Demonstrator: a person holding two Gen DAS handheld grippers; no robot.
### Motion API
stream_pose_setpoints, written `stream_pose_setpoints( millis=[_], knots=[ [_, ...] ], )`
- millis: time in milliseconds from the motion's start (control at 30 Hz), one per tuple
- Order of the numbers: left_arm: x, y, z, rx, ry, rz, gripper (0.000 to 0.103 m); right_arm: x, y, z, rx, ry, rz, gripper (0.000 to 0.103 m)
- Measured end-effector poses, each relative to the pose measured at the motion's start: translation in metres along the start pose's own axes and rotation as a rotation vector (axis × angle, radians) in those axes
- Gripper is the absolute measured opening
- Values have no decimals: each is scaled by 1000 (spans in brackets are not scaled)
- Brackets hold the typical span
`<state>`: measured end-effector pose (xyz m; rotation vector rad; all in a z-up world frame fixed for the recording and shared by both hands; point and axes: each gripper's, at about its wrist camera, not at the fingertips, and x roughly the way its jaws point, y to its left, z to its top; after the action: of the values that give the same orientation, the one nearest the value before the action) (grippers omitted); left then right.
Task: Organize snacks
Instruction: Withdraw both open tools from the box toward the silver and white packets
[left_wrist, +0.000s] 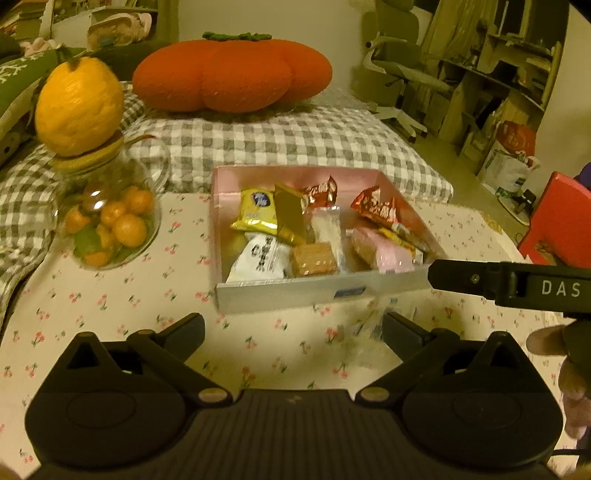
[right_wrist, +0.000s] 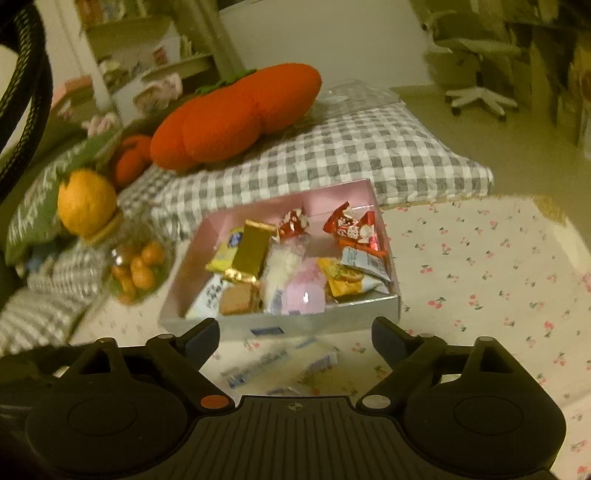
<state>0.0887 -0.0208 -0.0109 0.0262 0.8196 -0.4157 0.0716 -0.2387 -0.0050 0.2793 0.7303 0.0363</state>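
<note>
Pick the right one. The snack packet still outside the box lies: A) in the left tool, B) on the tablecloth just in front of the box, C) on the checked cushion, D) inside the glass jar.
B: the snack packet lies flat on the tablecloth before the box, between the open fingers of the right tool.

A shallow open box (right_wrist: 332, 308) with pink inner walls and a grey outer front sits on the cherry-print cloth, holding a jumble of wrapped snacks. At its far left lies a yellow packet (left_wrist: 256, 212), with a gold bar (left_wrist: 290, 214) leaning across it. Two red wrappers (left_wrist: 375, 206) lie at the far right. A white pouch (left_wrist: 258, 258) and a brown wafer (left_wrist: 313, 258) rest at the near wall, a pink packet (right_wrist: 306, 291) to their right. A pale blurred packet (right_wrist: 280, 363) lies flat on the cloth just outside the box's near wall.
</note>
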Motion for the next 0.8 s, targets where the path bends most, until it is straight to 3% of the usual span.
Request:
stream_pose_setpoints(
  millis=[200,400,600,800],
  knots=[
    [-6,8,-16,27,13,15,102,-4,1,-20,-84,17,-52,94],
    [-7,16,-24,-15,40,-19,102,-11,0,-36,-122,34,-65,94],
    [-3,14,-31,20,46,-19,102,-17,2,-46,-141,45,-54,94],
    [5,15,-35,22,46,-64,102,-14,-2,-45,-131,50,-66,94]
  ],
)
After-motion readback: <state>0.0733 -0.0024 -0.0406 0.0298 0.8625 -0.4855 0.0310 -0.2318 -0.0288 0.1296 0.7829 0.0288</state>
